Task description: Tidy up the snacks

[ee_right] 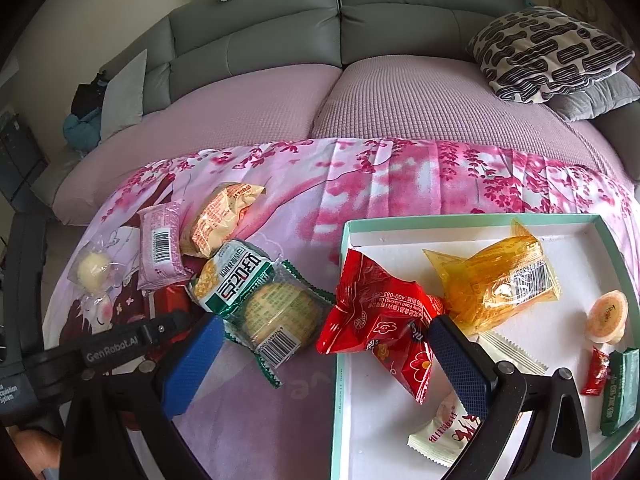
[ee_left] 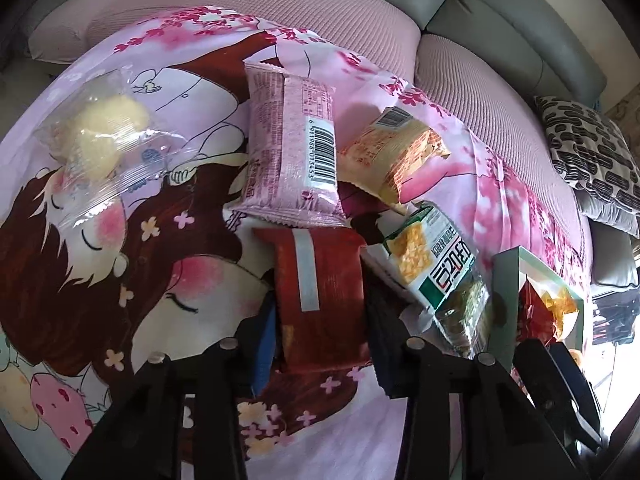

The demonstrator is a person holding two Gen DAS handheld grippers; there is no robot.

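Dark red foil snack packet [ee_left: 320,296] lies on the pink cartoon-print cloth [ee_left: 120,260], long axis along the left gripper [ee_left: 320,320], whose pads clamp its sides. Shallow mint-rimmed white tray [ee_right: 472,222] sits to its right. Right gripper [ee_right: 328,364] hangs spread, empty.

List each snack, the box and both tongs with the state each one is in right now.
left tongs: shut on dark red packet
dark red packet: gripped, on the blanket
right tongs: open, holding nothing
tray box: open, partly filled
red bag: sealed, lying over the box edge
orange bag: sealed, in the box
pink packet: sealed, barcode side up
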